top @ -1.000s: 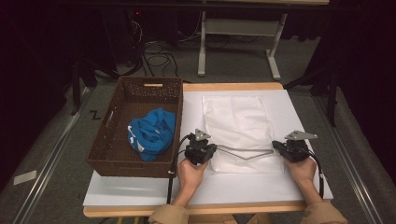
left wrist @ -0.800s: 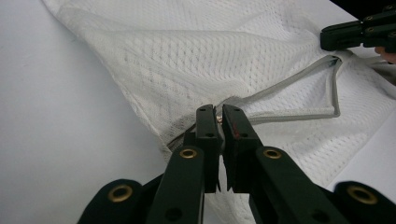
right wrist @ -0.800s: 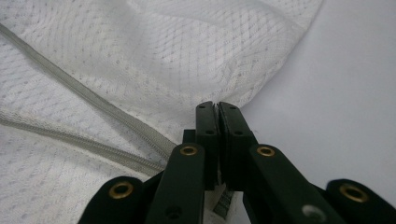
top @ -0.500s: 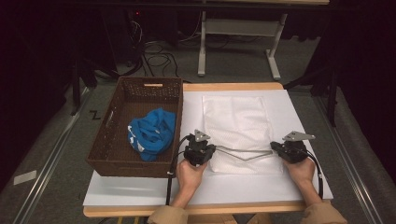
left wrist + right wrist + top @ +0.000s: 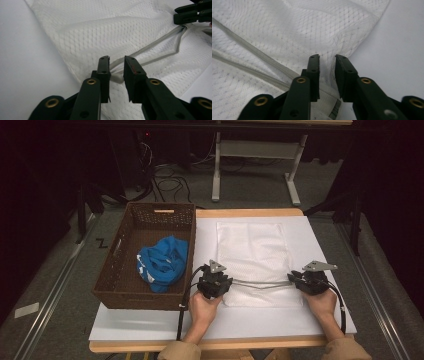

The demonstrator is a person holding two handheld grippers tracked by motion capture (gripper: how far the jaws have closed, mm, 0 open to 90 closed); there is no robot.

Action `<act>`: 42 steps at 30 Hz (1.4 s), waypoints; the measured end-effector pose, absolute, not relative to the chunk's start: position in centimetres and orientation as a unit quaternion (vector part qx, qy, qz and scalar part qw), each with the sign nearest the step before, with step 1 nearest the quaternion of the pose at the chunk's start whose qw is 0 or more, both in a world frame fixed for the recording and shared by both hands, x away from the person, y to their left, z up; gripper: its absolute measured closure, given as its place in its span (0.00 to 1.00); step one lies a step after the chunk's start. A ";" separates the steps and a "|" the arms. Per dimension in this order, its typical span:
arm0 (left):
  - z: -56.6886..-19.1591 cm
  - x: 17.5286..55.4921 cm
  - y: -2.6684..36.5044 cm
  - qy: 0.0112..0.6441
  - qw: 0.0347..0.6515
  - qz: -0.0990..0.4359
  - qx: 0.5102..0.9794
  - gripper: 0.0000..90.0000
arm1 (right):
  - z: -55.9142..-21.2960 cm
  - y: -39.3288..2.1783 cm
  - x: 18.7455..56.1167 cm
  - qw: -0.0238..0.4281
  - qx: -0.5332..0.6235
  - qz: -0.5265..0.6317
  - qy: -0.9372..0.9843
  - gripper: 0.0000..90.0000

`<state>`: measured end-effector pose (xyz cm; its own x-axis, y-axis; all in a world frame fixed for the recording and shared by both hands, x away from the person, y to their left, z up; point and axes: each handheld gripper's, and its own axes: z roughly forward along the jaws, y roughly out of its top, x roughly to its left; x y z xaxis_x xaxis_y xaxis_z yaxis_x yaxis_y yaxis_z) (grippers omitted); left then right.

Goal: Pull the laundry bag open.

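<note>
Starting at the left of the high view: a brown basket [image 5: 125,270] sits at the desk's [image 5: 150,332] left edge with a crumpled blue cloth [image 5: 162,265] inside it. Just right of that, the white mesh bag [image 5: 255,255] lies flat in the middle of the desk, its open zipper edge [image 5: 260,283] stretched along the near end between the two grippers.

The left gripper [image 5: 220,281] is at the bag's near-left corner. Its fingers [image 5: 103,72] have just been opening and now stand apart, with the end of the zipper edge lying in the gap but not pinched. The right gripper [image 5: 295,280] is at the near-right corner, same deal: its fingers [image 5: 313,72] have just been opening, with mesh and zipper tape between them but nothing clamped.

My guess is the bag has been laid out and pulled straight, and both corners are being let go. What's probably left is getting the blue cloth out of the basket and into the bag, then zipping up.

Hard to tell: whether anything is already inside the bag, where the zipper pull is, and what the blue cloth actually is, since it's all bunched up.
</note>
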<state>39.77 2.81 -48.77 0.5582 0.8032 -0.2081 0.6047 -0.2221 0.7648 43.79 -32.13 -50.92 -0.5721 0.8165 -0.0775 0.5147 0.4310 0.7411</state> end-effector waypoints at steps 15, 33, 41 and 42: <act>-49.2 39.5 2.3 0.449 0.426 0.129 0.775 0.54 | -50.7 -32.3 43.6 0.221 0.413 0.351 0.811 0.64; -49.9 39.3 1.2 0.440 0.421 0.131 0.782 0.48 | -49.5 -32.4 42.4 0.228 0.404 0.374 0.803 0.64; -50.0 39.2 1.0 0.441 0.418 0.133 0.783 0.47 | -49.1 -32.1 41.8 0.224 0.389 0.386 0.806 0.68; -50.0 39.2 1.0 0.441 0.418 0.133 0.783 0.47 | -49.1 -32.0 41.7 0.221 0.388 0.387 0.806 0.69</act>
